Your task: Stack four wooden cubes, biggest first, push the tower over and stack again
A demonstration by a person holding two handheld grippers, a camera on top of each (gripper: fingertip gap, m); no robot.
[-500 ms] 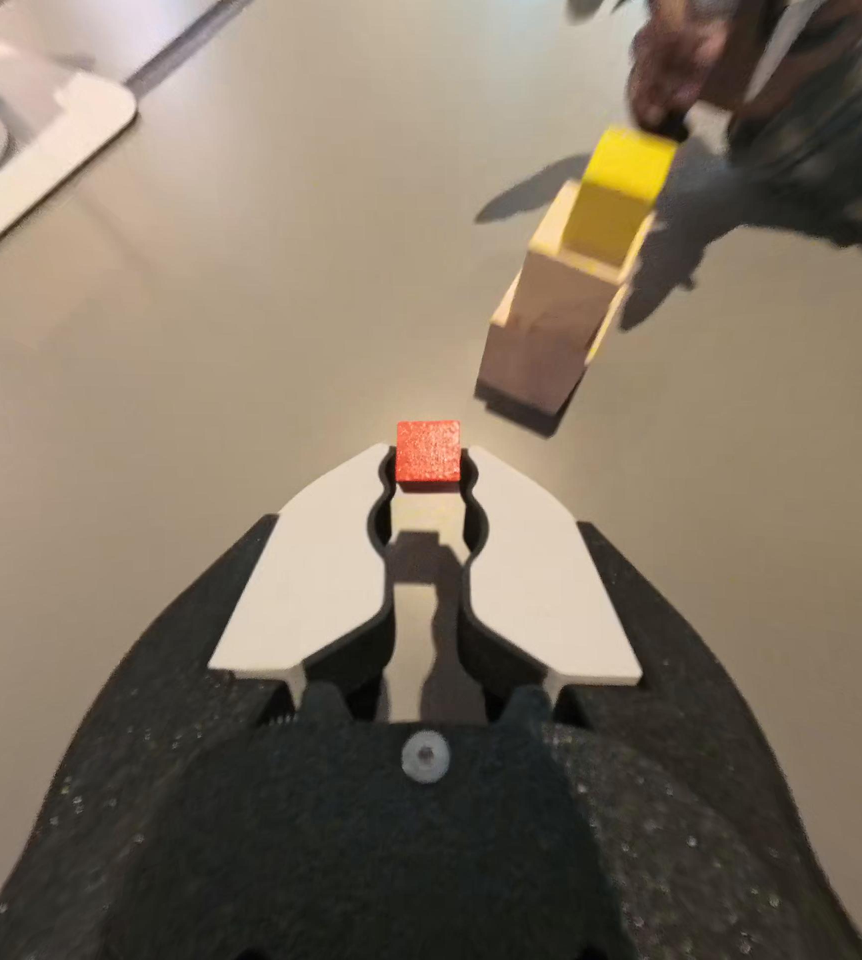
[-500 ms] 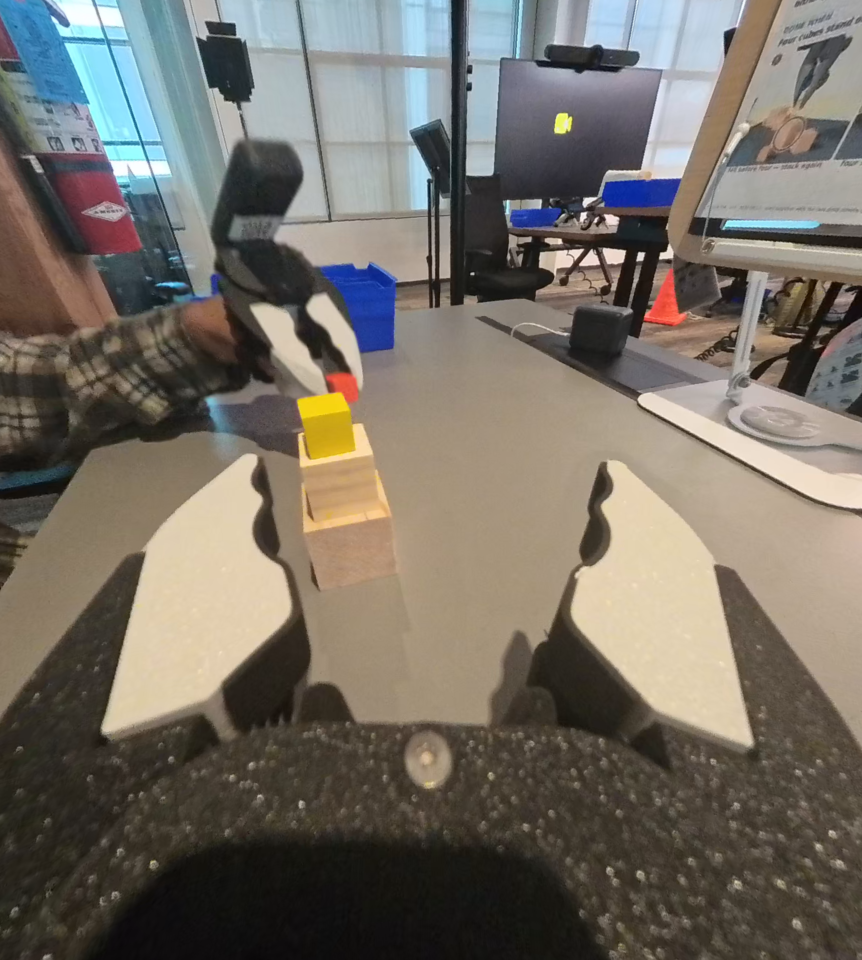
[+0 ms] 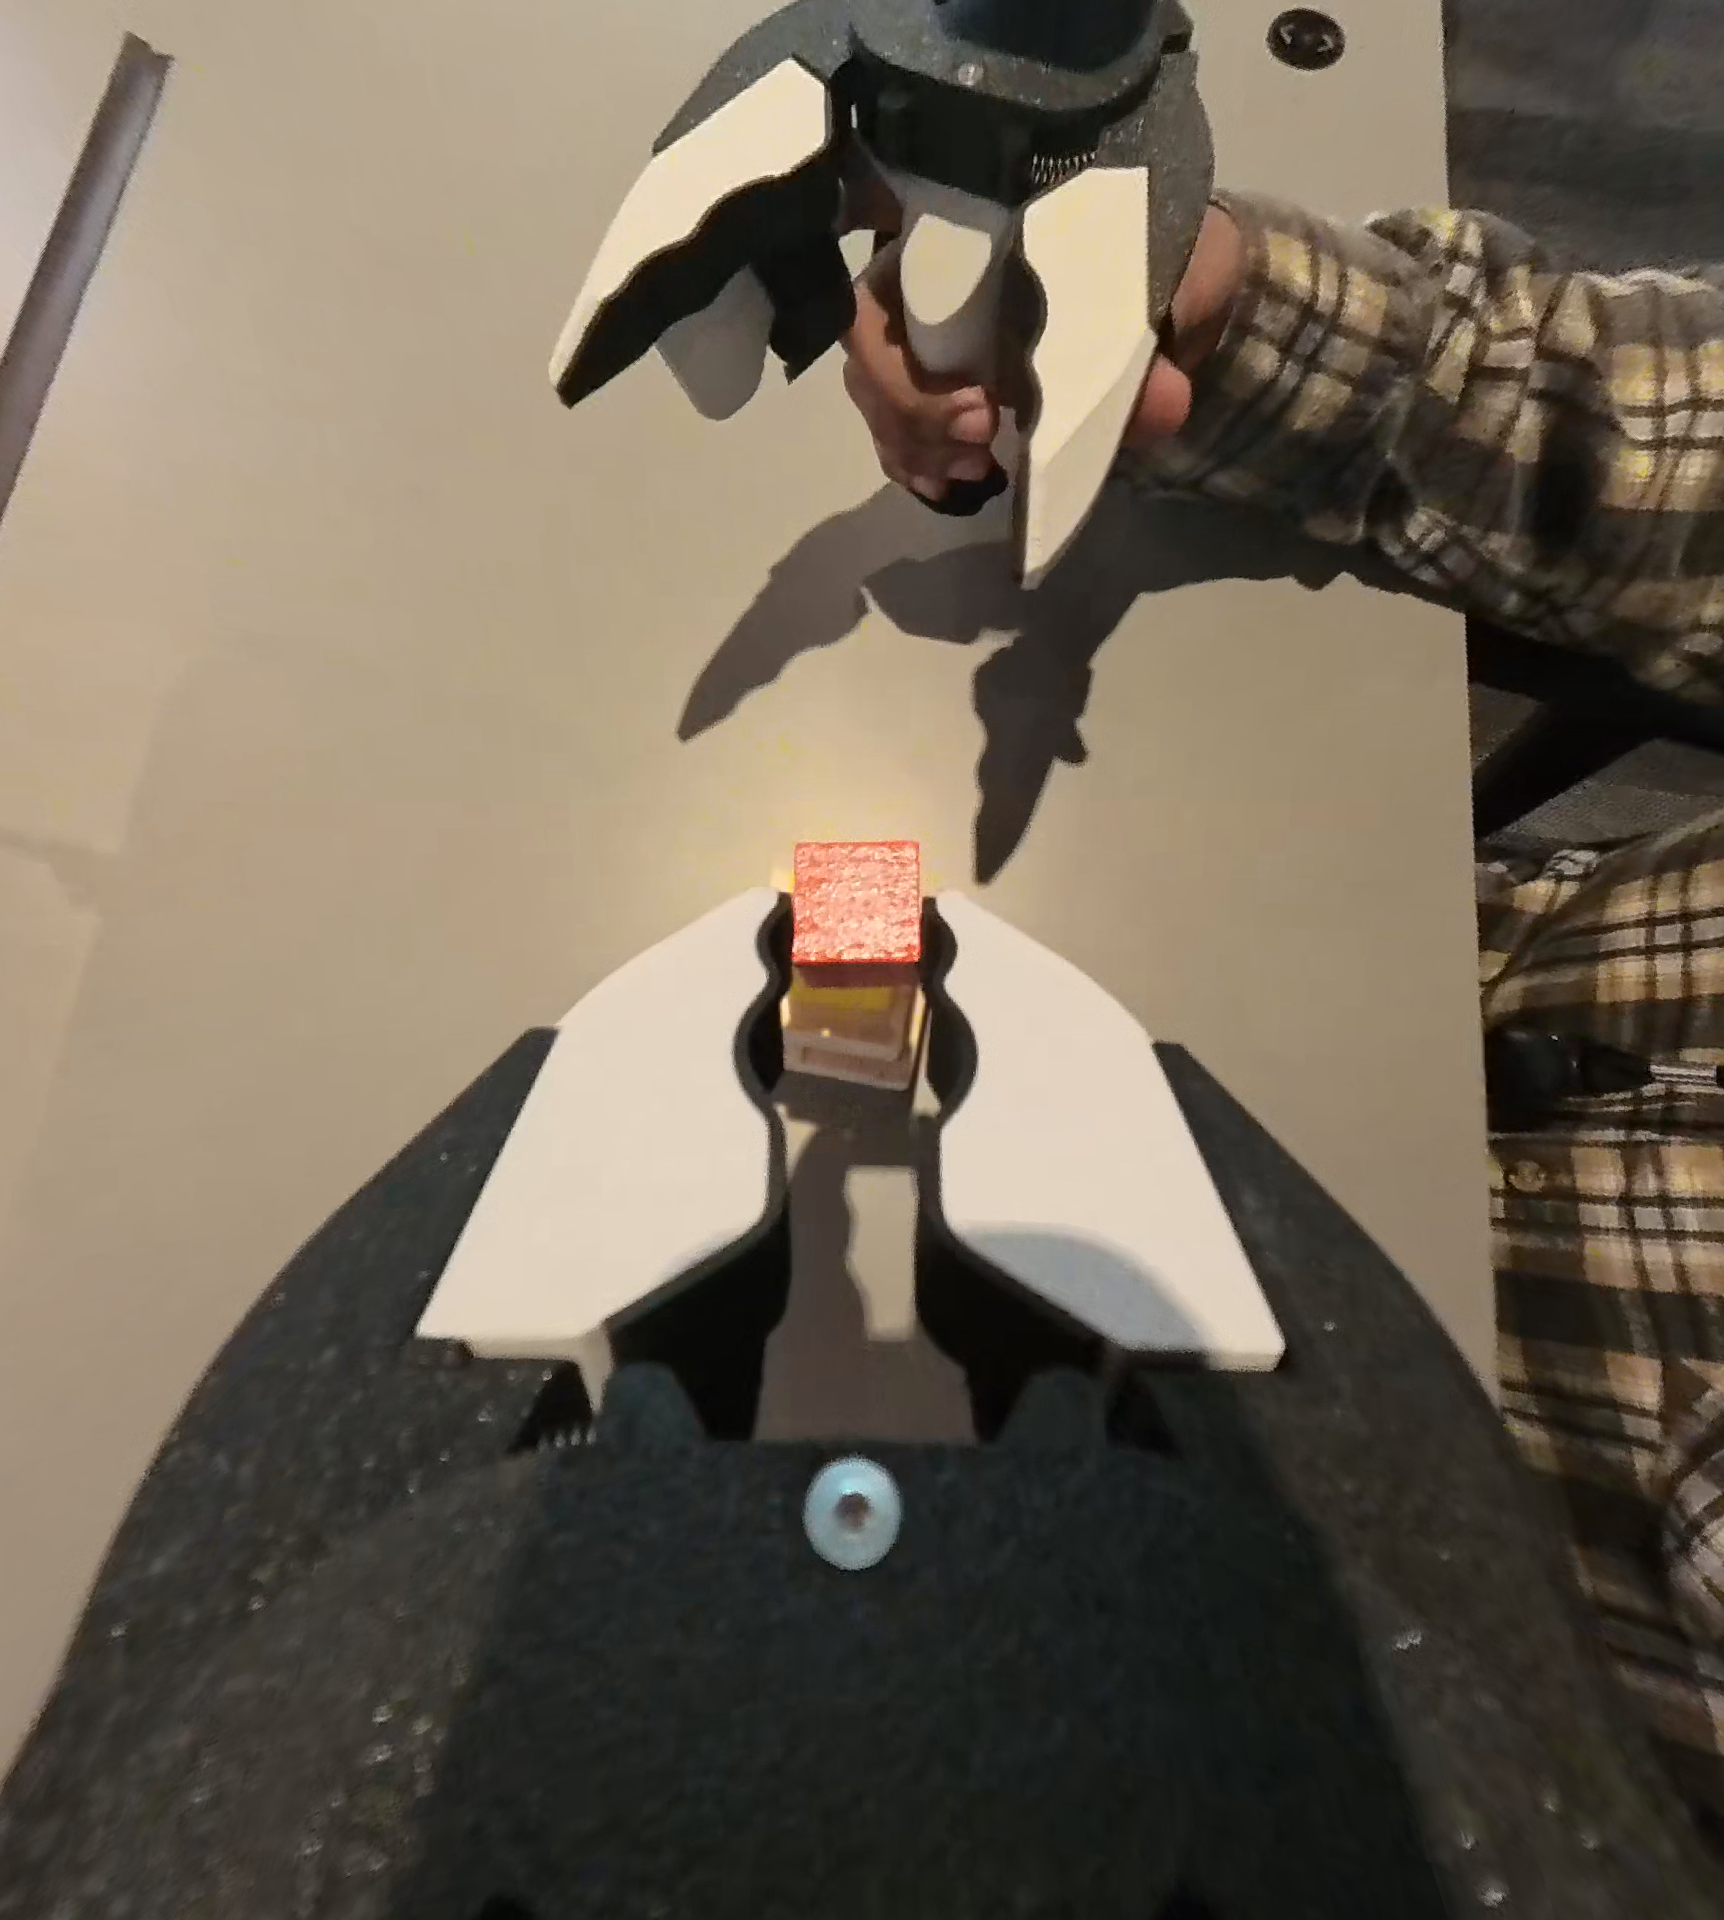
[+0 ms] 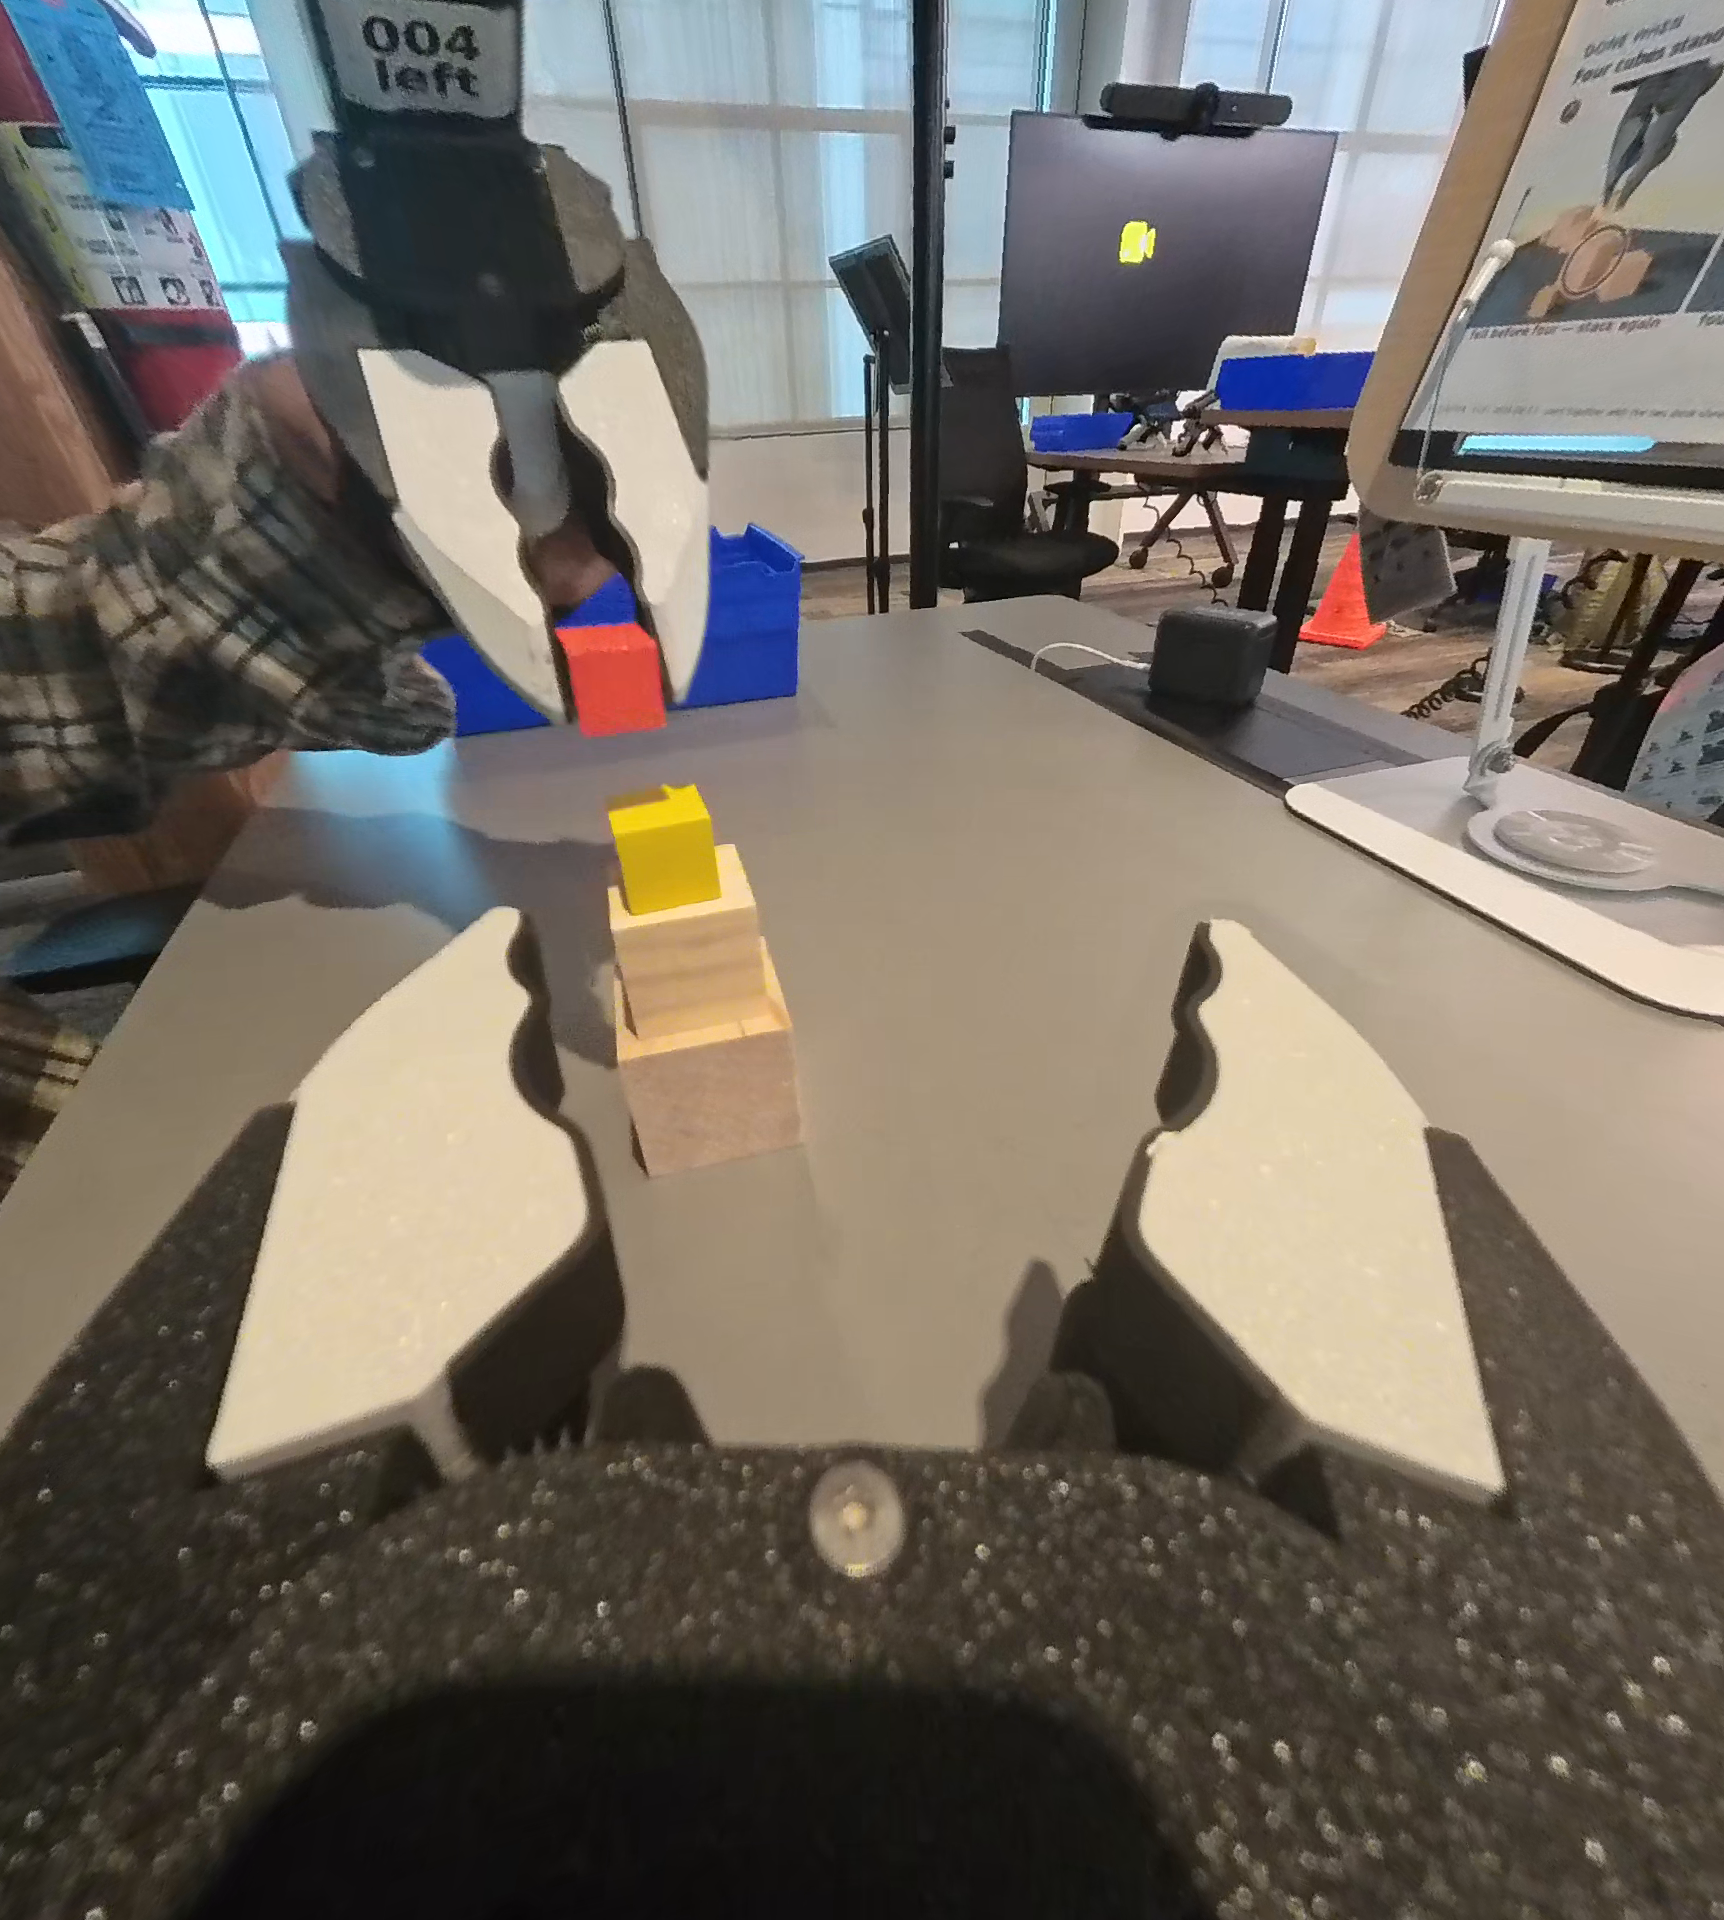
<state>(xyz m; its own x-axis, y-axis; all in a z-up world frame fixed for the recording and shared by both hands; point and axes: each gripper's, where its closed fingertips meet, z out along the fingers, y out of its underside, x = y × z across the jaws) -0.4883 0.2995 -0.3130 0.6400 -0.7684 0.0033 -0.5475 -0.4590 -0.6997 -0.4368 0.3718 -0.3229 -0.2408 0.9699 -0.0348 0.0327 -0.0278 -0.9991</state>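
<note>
Grey tabletop (image 4: 993, 831) in an open office carries the work; a tablet stand (image 4: 1564, 873) sits at its right edge and blue bins (image 4: 754, 613) stand beyond the far end. We find three cubes stacked near the middle: a large plain cube (image 4: 712, 1091) on the table, a medium plain cube (image 4: 692, 956) on it, and a yellow cube (image 4: 660, 847) on top, each set slightly off centre. We note the left gripper (image 4: 614, 665) pinching the red cube (image 4: 612, 677) between its fingertips, suspended above the yellow cube and not touching it. We record the right gripper (image 4: 858, 1049) spread wide with nothing in it, hovering near the tower's base. We judge the risk to be a misaligned placement: the top face is small, the tiers are already offset, and a lateral nudge on release could slide the yellow cube or topple the stack prematurely.
</note>
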